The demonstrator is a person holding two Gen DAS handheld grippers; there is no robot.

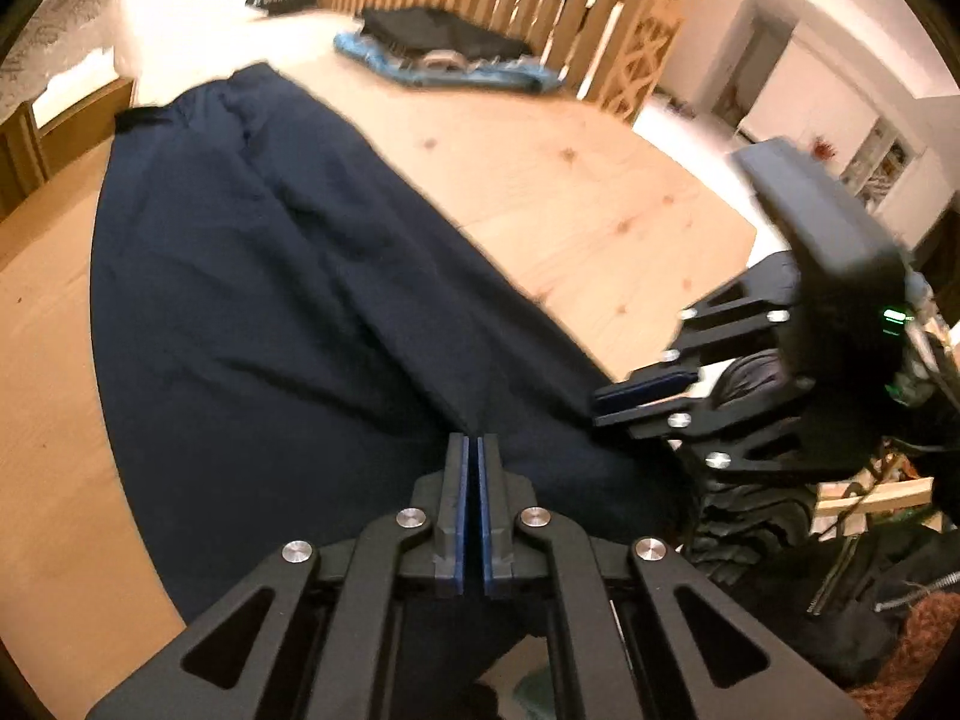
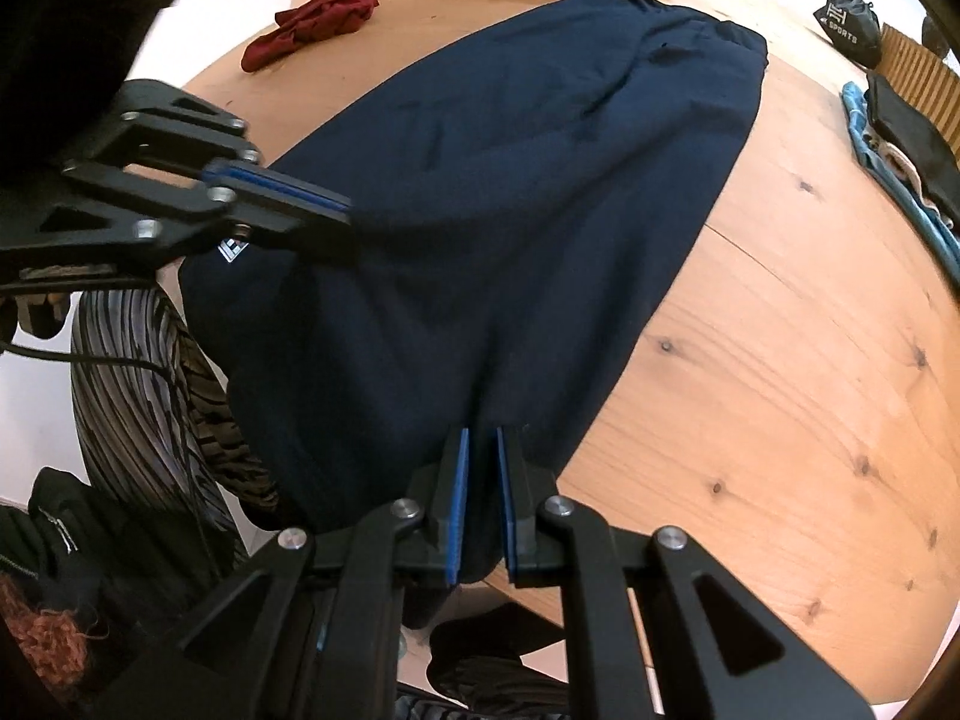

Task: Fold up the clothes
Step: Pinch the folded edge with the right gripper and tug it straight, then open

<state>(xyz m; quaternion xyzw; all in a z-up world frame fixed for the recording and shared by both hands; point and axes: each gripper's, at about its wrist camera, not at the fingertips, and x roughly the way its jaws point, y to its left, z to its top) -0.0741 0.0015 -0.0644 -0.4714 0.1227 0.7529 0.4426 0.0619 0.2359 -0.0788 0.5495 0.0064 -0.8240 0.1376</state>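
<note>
Both hand-held grippers are closed on the near edge of the navy trousers. At the right gripper a fold of the dark cloth shows between the blue pads, so the jaws stand narrow and hold the hem. At the left gripper the pads are almost together, with the cloth pulled up to their tips in a tight crease; this grip seems thin.

From the grippers the trousers lie stretched away over the wooden table, with the waistband at the far end.

I judge that the main risk is on the left side: with so little cloth between the pads, a quick lift or pull could let the edge slip out, and then the fold would come out uneven. The near edge also hangs over the table border below the grippers, so released cloth could slide down.

About writing: a small white logo patch sits on the trousers just under the left gripper, but I cannot read it. Far ahead of the right gripper, a black bag shows the word "SPORTS". Well off to the left lies a red garment, and to the right a pile of folded clothes.
</note>
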